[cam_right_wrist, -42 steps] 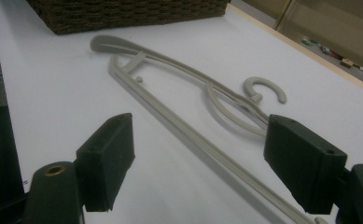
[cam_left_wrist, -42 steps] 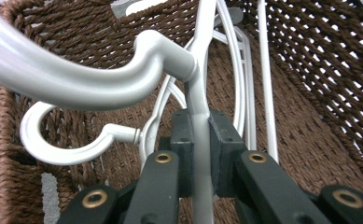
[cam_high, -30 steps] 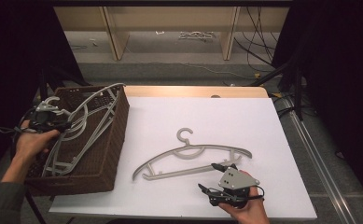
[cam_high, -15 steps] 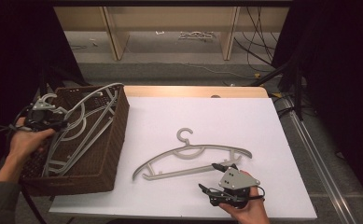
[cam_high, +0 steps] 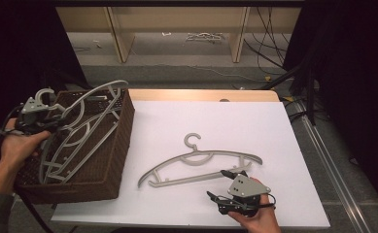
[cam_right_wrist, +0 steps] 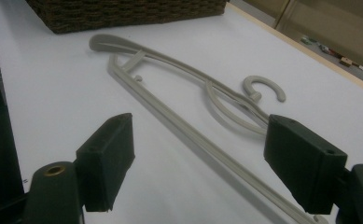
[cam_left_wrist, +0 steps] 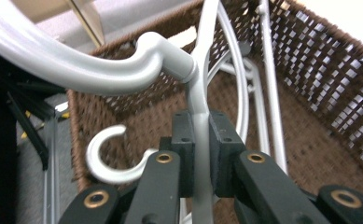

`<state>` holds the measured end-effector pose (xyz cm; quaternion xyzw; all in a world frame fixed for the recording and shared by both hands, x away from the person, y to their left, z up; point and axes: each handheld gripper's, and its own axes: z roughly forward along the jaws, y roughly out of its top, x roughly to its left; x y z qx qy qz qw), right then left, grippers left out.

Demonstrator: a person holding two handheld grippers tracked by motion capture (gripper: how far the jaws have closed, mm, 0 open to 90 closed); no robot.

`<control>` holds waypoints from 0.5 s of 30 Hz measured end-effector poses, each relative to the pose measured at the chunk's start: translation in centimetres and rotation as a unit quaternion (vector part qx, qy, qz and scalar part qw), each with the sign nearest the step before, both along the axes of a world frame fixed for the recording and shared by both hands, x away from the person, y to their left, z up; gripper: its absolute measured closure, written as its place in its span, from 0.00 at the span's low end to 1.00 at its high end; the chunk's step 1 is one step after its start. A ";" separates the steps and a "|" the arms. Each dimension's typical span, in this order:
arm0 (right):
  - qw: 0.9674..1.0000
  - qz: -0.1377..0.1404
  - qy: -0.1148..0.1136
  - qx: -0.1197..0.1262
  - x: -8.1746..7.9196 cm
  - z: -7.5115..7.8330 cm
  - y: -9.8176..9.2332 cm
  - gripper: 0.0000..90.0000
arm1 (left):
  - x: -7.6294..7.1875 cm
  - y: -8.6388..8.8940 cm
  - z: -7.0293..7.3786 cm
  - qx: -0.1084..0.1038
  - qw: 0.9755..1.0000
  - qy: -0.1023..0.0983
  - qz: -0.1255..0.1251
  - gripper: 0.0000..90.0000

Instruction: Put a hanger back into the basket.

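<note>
Left gripper (cam_high: 55, 124): clamped on the neck of a pale grey hanger (cam_high: 82, 124), just under its hook, over the far left corner of the basket (cam_high: 113, 165); grip near the hook likely chosen so the frame hangs free and lifts out clean.
Held hanger: tilted, upper arm above the basket rim, lower end down inside among other hangers (cam_high: 55, 167).
Left gripper view: both pads (cam_left_wrist: 184, 154) pressed flat on the thin stem (cam_left_wrist: 197, 100); a second hook (cam_left_wrist: 105, 156) visible below.
Right gripper (cam_high: 228, 187): wide apart, holding nothing, near the front edge of the worktop (cam_high: 177, 121), jaws either side of the bar of the hanger on the worktop (cam_high: 201, 165); probably waiting its turn.
Hanger on the worktop: flat, hook pointing away from the person, well apart from the basket.
Hard to make out: number of hangers in the basket, tangled and overlapping; whether the held one is caught on the others; basket floor mostly covered.
Cut off: near end of the flat hanger's bar in the right gripper view, behind the right jaw.
</note>
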<state>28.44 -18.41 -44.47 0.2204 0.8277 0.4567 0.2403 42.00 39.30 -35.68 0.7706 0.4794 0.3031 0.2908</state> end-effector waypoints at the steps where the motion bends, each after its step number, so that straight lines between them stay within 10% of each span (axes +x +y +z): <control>1: 1.000 0.000 0.000 0.002 0.0 0.0 0.0 0.28 | 0.0 0.1 -0.2 0.004 1.000 0.008 0.000 0.92; 15: 1.000 0.000 0.002 0.000 0.1 0.0 0.0 0.28 | 0.3 1.1 -3.3 0.001 0.999 0.050 0.010 0.91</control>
